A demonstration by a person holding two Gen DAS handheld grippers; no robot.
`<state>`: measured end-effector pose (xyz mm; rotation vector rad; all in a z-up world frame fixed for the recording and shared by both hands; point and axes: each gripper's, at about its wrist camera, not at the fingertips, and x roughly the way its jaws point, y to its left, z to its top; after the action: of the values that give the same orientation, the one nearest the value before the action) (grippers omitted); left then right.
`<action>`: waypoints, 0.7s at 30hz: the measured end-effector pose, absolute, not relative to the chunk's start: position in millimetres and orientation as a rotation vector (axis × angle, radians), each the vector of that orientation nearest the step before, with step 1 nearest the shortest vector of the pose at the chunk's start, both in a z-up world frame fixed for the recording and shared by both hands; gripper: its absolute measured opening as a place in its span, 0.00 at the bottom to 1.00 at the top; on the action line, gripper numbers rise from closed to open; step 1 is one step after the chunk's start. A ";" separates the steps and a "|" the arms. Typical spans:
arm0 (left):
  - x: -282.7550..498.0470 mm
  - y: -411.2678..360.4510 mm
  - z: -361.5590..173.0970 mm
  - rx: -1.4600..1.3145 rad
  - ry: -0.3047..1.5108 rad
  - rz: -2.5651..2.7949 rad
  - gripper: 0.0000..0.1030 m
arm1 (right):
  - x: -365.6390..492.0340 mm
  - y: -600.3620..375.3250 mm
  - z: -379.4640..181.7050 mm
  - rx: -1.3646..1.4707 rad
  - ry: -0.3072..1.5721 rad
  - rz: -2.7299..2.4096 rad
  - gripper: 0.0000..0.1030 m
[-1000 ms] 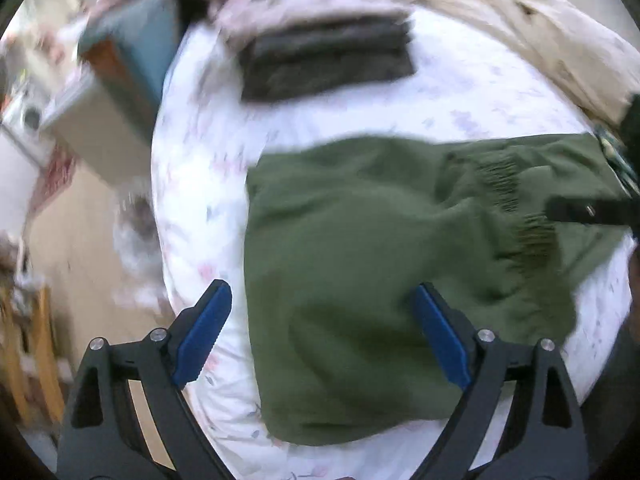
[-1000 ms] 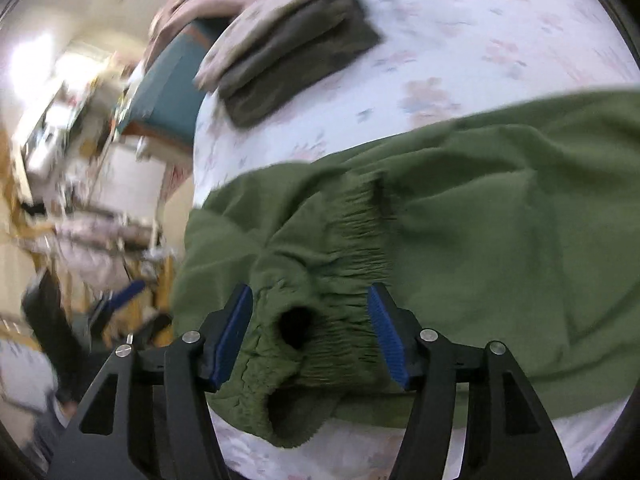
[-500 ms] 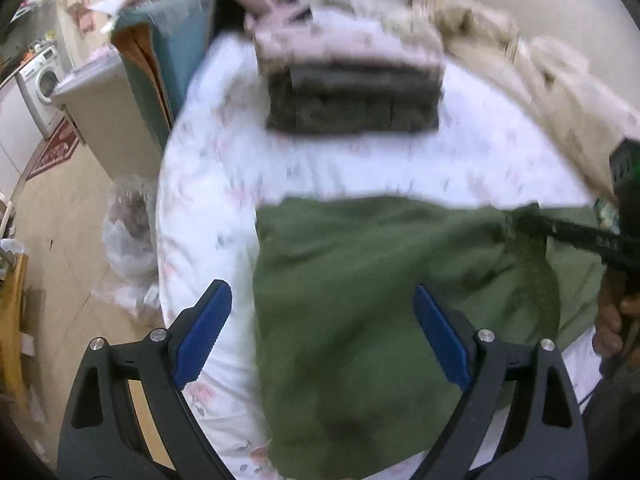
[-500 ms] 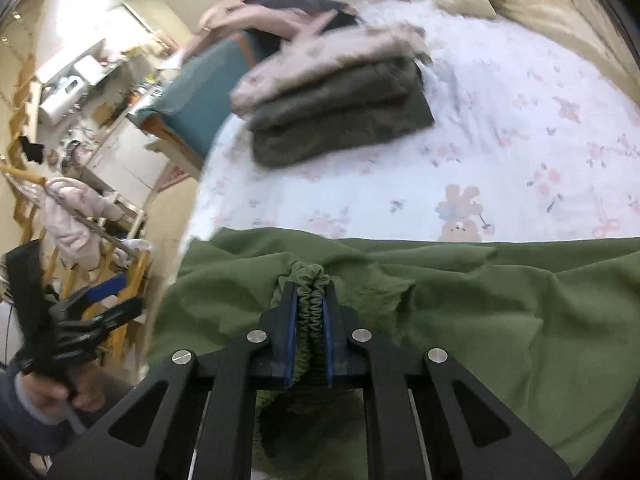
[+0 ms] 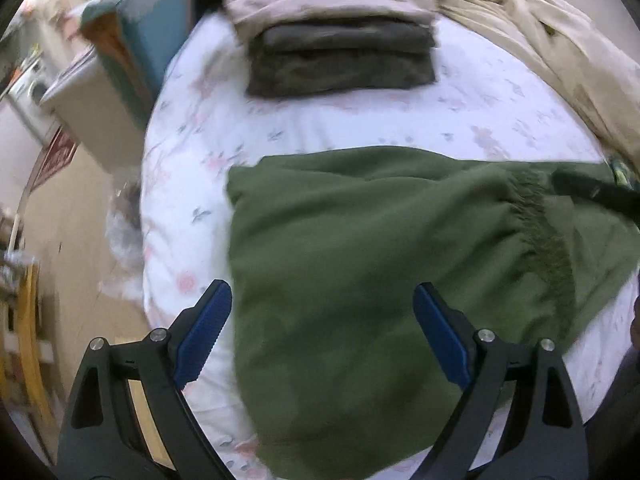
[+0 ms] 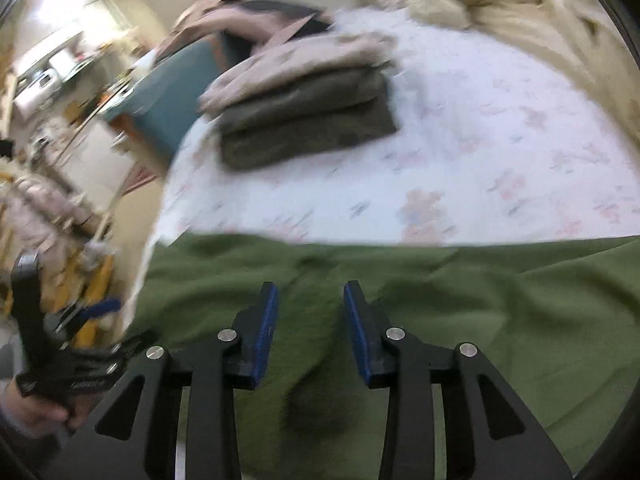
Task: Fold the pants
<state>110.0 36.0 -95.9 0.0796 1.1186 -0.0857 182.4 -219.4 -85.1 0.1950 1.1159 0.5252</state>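
Note:
Olive green pants lie spread on the floral bed sheet, their gathered elastic waistband toward the right. My left gripper hangs open and wide over the pants' left part, with nothing pinched. My right gripper is just above the green cloth; its jaws are opening and the blue pads stand apart, clear of the fabric fold below them. From the right wrist view, the left gripper shows at the far left, held by a hand.
A stack of folded clothes, dark below and pink floral on top, sits at the far side of the bed. A beige blanket is heaped at the back right. A teal box and floor lie beyond the bed's left edge.
The right gripper closed on the bunched waistband half a second ago and has now let it go, its pads apart again. The left gripper stayed open and shifted slightly over the pants.

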 end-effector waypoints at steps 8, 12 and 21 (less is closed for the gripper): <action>109.8 18.0 -143.2 0.252 1.291 -0.065 0.88 | 172.7 -172.0 -151.9 -0.070 1.273 0.436 0.33; 105.4 28.5 -117.6 0.146 1.234 -0.059 0.88 | 177.8 -203.1 -130.0 0.104 1.255 0.467 0.34; 95.2 13.9 -75.1 0.151 1.047 -0.120 0.88 | 171.6 -418.4 -66.4 0.538 1.037 0.038 0.66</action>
<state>95.2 13.9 -75.1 0.1506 1.0468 -0.1196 171.6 -418.4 -66.4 0.5377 1.0367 0.0384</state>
